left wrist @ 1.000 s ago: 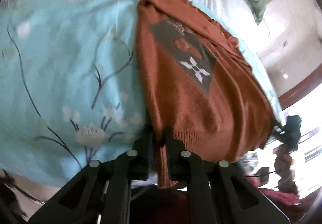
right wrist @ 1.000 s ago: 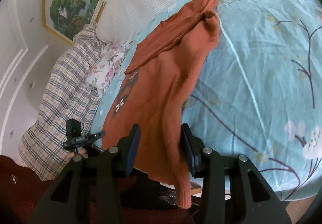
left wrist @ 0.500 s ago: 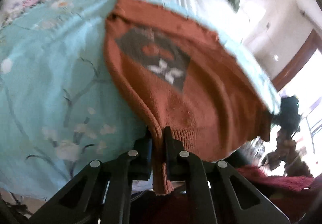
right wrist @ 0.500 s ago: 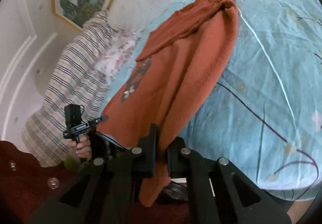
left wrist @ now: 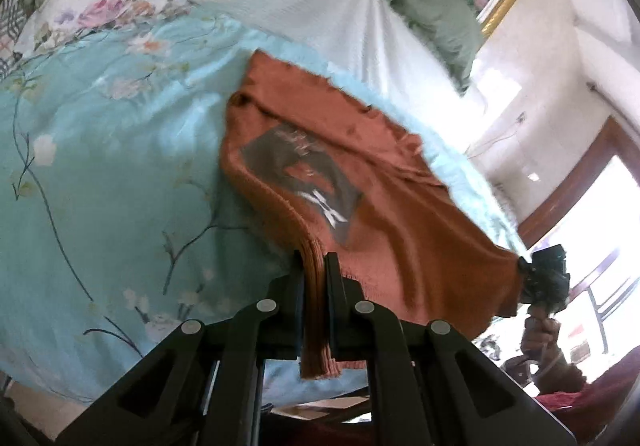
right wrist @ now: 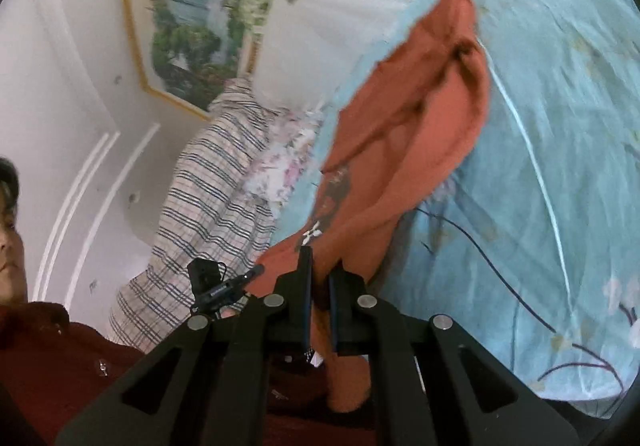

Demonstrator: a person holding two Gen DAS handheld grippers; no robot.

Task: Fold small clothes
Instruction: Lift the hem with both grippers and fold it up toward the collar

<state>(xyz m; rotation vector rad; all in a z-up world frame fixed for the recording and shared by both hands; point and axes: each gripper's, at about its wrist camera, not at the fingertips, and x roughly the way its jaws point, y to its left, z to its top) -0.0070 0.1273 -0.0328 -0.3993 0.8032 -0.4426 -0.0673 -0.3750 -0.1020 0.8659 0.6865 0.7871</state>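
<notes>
Sweater (left wrist: 400, 213) hem sits clamped in your left hand-held gripper (left wrist: 315, 266); your right hand-held gripper (right wrist: 320, 270) pinches its other corner above the bed (left wrist: 100, 165).

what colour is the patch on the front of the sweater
Dark grey, with a white flower shape and an orange motif, on the rust-orange sweater; patch shows best in the left wrist view.

The right gripper (right wrist: 319, 278) has clamped shut on the sweater (right wrist: 404, 149). Both grippers have lifted its hem off the bedspread (left wrist: 104, 173).

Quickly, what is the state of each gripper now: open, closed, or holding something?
Left gripper: closed, holding the hem of the orange sweater.
Right gripper: closed, holding the same sweater.
</notes>
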